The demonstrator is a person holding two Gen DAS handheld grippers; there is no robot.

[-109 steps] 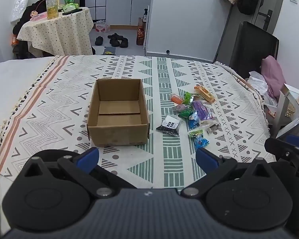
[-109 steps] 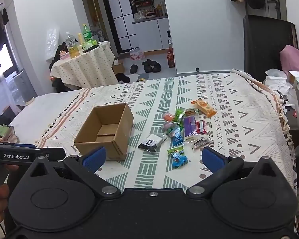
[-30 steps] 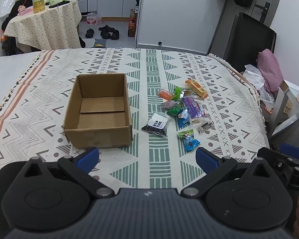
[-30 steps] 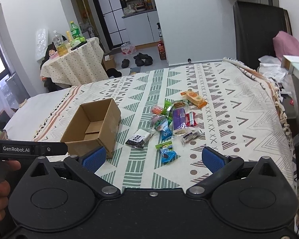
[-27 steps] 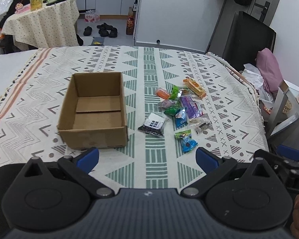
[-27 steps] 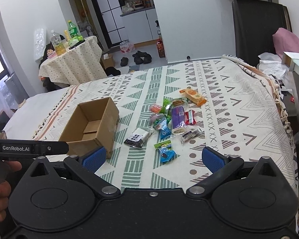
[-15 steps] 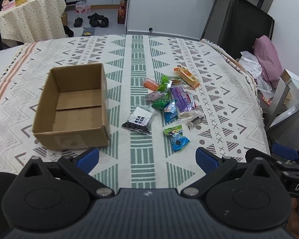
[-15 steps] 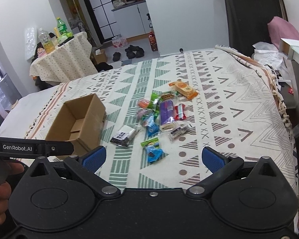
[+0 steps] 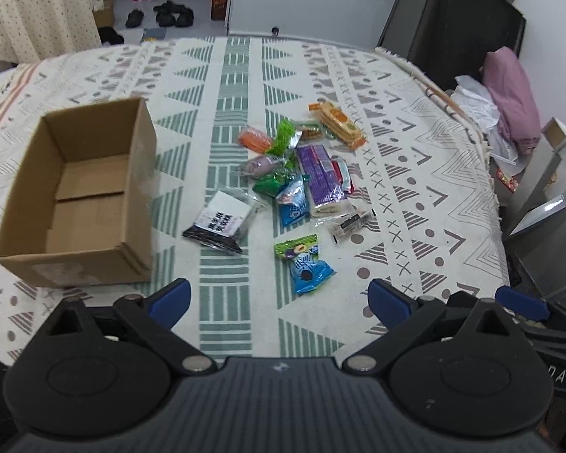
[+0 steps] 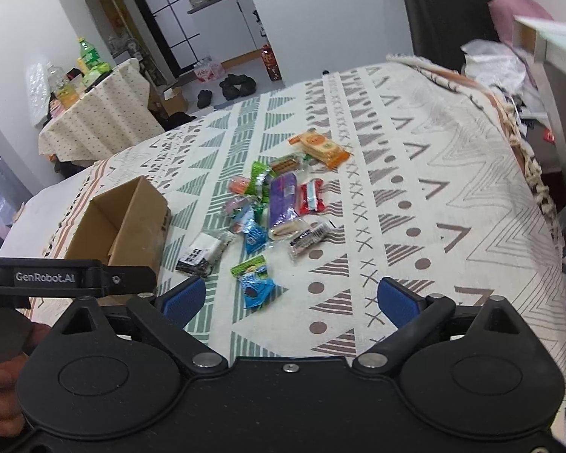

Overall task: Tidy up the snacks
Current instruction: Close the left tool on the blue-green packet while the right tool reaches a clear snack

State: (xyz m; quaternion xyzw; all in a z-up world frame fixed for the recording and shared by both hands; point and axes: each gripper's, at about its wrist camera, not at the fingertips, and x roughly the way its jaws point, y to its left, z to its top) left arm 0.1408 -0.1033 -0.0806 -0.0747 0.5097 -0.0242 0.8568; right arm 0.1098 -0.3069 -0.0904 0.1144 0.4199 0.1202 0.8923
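Note:
An open, empty cardboard box (image 9: 83, 192) sits on the patterned cloth at the left; it also shows in the right wrist view (image 10: 124, 222). Several wrapped snacks lie in a loose pile to its right: a black-and-white packet (image 9: 220, 222), a blue-and-green candy pack (image 9: 303, 264), a purple bar (image 9: 320, 177), an orange cracker pack (image 9: 337, 119). My left gripper (image 9: 279, 298) is open and empty, just short of the blue-and-green pack. My right gripper (image 10: 290, 298) is open and empty, close to the same pack (image 10: 254, 281).
The cloth-covered table's right edge (image 9: 486, 173) drops off beside a black chair and a pink cloth (image 9: 513, 98). A small round table with bottles (image 10: 90, 113) stands beyond the far left. Shoes lie on the floor behind.
Both grippers have moved forward and right, closer over the snack pile. The box has shifted left in both views. Both grippers stay open.

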